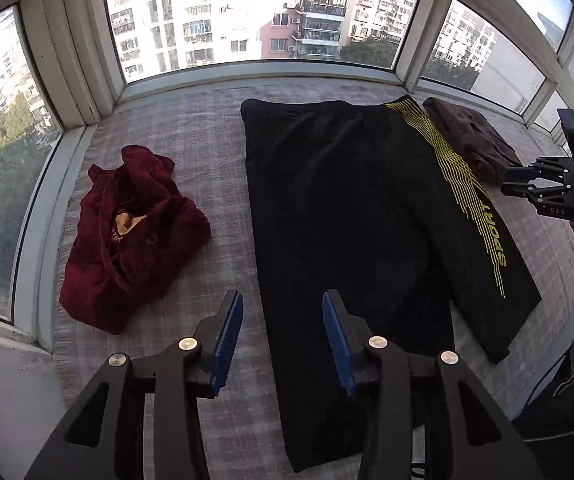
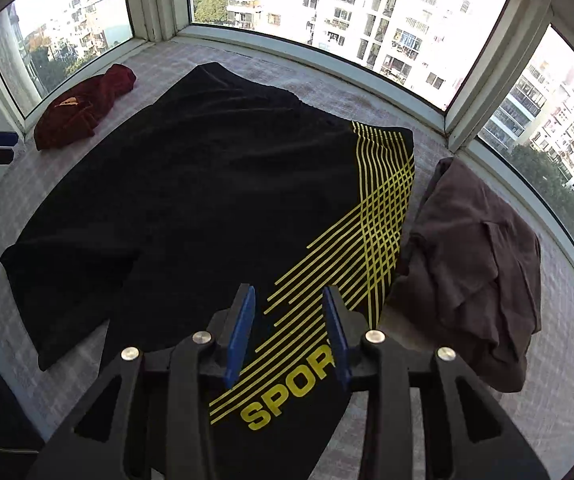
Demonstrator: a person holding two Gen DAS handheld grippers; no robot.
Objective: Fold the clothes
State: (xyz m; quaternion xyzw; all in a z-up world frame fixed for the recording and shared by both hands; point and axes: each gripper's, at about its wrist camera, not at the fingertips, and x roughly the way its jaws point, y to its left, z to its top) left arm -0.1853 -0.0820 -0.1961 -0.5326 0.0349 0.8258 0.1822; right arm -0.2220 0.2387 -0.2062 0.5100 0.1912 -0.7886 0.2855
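Black shorts [image 1: 347, 208] with yellow stripes and the word SPORT lie spread flat on the grey mat [image 1: 207, 140]; they also fill the right wrist view [image 2: 207, 200]. My left gripper [image 1: 283, 340] is open and empty, hovering over the near left edge of the shorts. My right gripper [image 2: 289, 332] is open and empty, above the striped leg near the SPORT print. It also shows at the right edge of the left wrist view [image 1: 527, 184].
A crumpled dark red garment [image 1: 131, 236] lies on the mat left of the shorts [image 2: 83, 108]. A folded brown garment [image 2: 475, 264] lies right of them [image 1: 475, 140]. Windows surround the mat on three sides. Dark objects sit at the near corners.
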